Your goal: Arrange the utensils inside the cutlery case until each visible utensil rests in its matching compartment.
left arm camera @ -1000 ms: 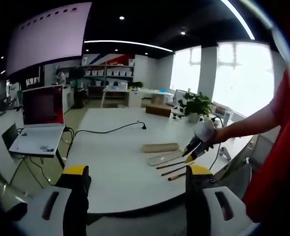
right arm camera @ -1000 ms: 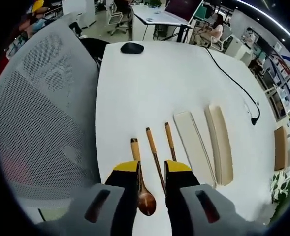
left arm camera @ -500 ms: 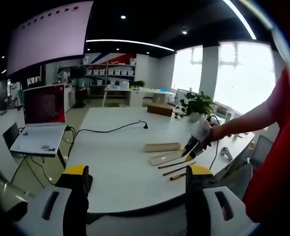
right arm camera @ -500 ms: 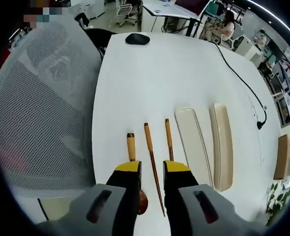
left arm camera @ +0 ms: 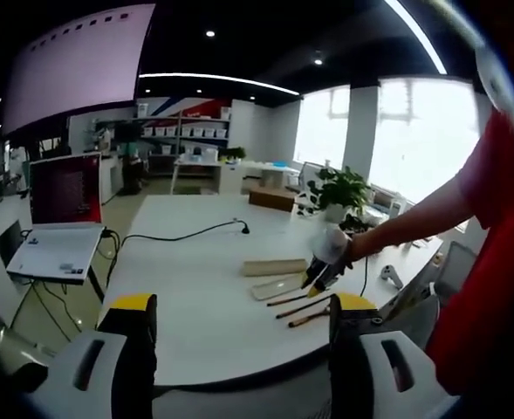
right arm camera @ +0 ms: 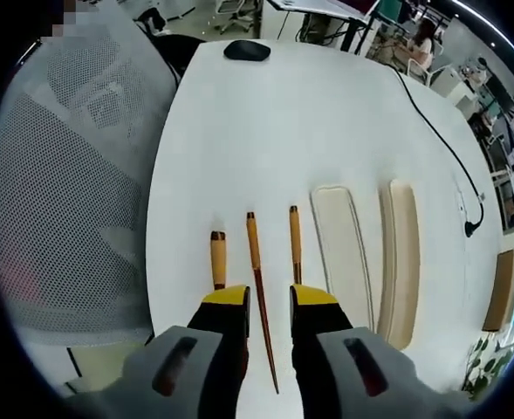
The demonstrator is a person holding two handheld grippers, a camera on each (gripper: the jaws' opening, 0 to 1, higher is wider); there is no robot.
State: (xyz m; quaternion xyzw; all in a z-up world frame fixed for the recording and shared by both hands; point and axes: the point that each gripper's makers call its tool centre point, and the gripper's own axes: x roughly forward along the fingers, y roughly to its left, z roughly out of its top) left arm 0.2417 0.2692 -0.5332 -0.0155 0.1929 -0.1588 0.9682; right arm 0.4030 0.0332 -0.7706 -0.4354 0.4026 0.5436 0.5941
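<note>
Nothing is packed yet: the right gripper (right arm camera: pixel 259 301) hangs with jaws released astride one chopstick (right arm camera: pixel 259 288), the spoon (right arm camera: pixel 217 259) outside them, the cutlery case (right arm camera: pixel 342 240) empty.

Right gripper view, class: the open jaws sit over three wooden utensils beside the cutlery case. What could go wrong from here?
1. The right gripper straddles the middle chopstick, with the spoon handle and the other chopstick close beside it; closing may nudge or catch a neighbour.
2. The utensils lie near the table edge, so a knocked one might roll off.
3. The case tray and lid lie loose and could slide.
</note>
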